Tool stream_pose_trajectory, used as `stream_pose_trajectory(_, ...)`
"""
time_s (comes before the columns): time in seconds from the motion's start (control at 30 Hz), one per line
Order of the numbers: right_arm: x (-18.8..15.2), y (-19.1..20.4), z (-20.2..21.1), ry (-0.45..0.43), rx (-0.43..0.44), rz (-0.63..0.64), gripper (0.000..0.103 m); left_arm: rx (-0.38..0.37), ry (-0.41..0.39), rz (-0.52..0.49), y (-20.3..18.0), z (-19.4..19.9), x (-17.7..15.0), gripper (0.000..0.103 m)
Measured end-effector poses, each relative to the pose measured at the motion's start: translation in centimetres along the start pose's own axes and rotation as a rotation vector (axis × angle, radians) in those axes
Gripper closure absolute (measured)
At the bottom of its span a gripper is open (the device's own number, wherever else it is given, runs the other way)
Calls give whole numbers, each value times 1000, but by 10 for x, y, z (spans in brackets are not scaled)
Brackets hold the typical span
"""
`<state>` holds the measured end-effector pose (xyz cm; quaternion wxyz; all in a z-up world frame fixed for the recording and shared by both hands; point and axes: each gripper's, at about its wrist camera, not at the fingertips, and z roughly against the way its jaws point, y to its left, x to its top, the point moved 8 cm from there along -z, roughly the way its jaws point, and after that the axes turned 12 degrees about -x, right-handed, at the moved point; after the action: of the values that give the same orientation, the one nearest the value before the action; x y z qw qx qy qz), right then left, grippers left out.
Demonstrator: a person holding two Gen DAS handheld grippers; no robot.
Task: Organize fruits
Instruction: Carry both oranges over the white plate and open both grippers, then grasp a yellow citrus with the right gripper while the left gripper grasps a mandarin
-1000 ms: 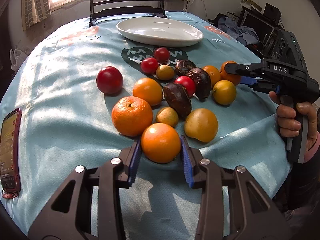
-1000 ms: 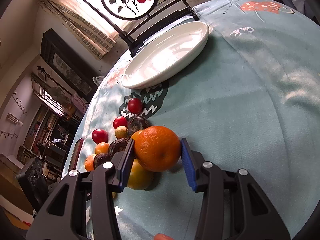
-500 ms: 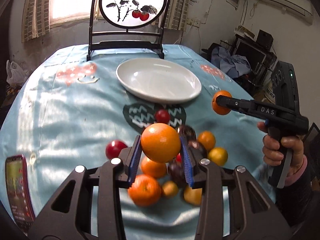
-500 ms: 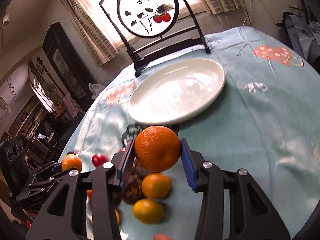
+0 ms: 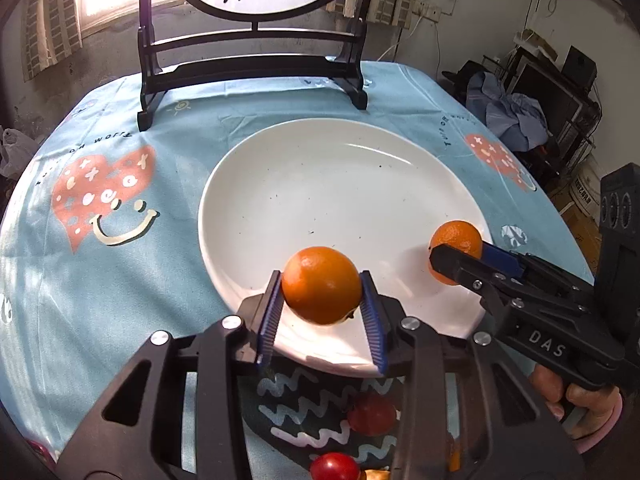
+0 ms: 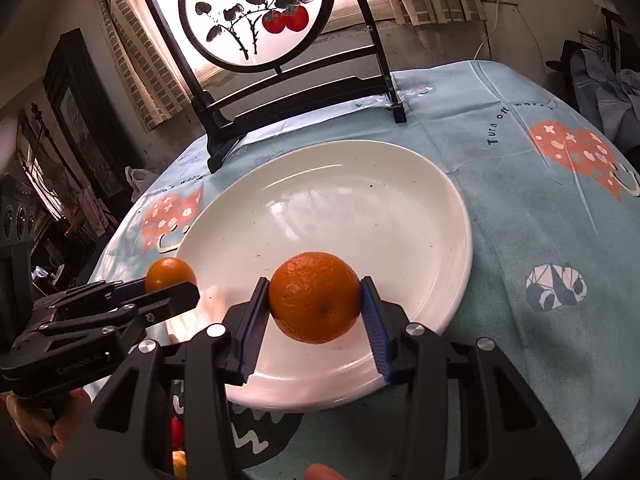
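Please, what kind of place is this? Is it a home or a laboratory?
Most likely a lived-in home, not a laboratory. The table has a printed tablecloth with a white plate, a painted ornamental screen stands before a curtained window, and clothes lie piled by electronics.

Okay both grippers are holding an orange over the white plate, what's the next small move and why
Probably lower both a little, then open the jaws. The left gripper grips the smooth orange over the near rim of the white plate; the right gripper grips the dimpled orange over its near part. Nothing lies on the plate.
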<state>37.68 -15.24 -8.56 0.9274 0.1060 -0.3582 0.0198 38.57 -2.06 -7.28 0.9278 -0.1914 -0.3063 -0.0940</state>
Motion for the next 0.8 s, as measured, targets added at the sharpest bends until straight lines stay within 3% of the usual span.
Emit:
stream_pose_trajectory(0.07, -1, 0, -4, 12, 4, 5, 56, 11, 14, 3, 2, -7, 1, 63)
stream_pose_trajectory(0.17, -4, -2, -3, 30, 37, -11, 50, 17, -24, 7, 1, 1, 2, 27)
stream_pose_trajectory(0.2, -4, -1, 1, 31, 53, -20, 45, 25, -41, 2, 0, 8, 2, 25)
stream_pose_trajectory(0.23, -3, -1, 6, 30, 65, -28, 33, 30, -51, -4, -1, 14, 1, 25)
stream_pose_trajectory(0.3, -2, -1, 19, 4, 86, -55, 33, 34, -68, 1, -3, 31, -5, 17)
stream_pose_trajectory(0.47, -19, 1, 53, -20, 144, -84, 29, 61, -105, 29, 1, 79, -43, 14)
stream_pose_trajectory(0.53, -35, -1, 67, -17, 179, -124, 1, 57, -115, 38, 3, 99, -66, 13)
stream_pose_trajectory(0.67, -77, 5, 89, 72, 271, -159, 1, 52, -144, 42, 6, 129, -114, 12)
stream_pose_trajectory(0.8, -118, 9, 114, 68, 185, -90, 1, 48, -130, 22, 7, 143, -159, 12)
